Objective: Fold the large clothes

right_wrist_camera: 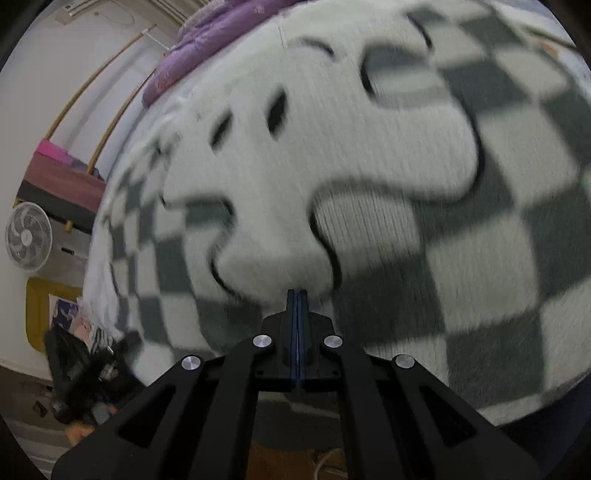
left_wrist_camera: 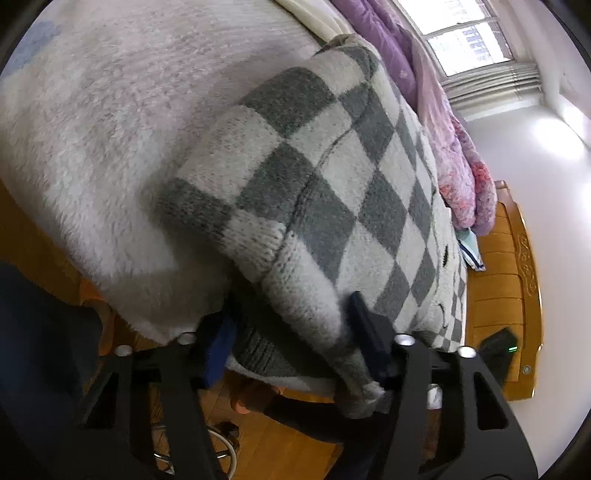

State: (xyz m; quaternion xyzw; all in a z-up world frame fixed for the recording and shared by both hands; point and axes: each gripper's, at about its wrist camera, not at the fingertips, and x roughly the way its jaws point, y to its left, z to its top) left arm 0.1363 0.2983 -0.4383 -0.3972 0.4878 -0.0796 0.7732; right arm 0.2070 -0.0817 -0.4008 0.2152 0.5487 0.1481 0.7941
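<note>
A grey-and-white checked knit sweater (left_wrist_camera: 332, 177) lies spread on the bed, with a folded sleeve and ribbed cuff hanging over the near edge. My left gripper (left_wrist_camera: 291, 332) has that bunched sleeve between its fingers; the fabric fills the gap and touches both pads. In the right wrist view the sweater (right_wrist_camera: 480, 258) fills the frame, blurred, showing a white cartoon figure outlined in black. My right gripper (right_wrist_camera: 297, 295) hovers just over the figure, shut with nothing between its fingers.
A fluffy white blanket (left_wrist_camera: 110, 129) covers the bed beneath the sweater. A purple-pink quilt (left_wrist_camera: 443, 122) is heaped along the far side, by a window (left_wrist_camera: 461, 33). A wooden bed frame (left_wrist_camera: 502, 266) and wooden floor (left_wrist_camera: 288, 443) border the bed. A fan (right_wrist_camera: 27, 236) and a dark bag (right_wrist_camera: 85, 373) stand at the left.
</note>
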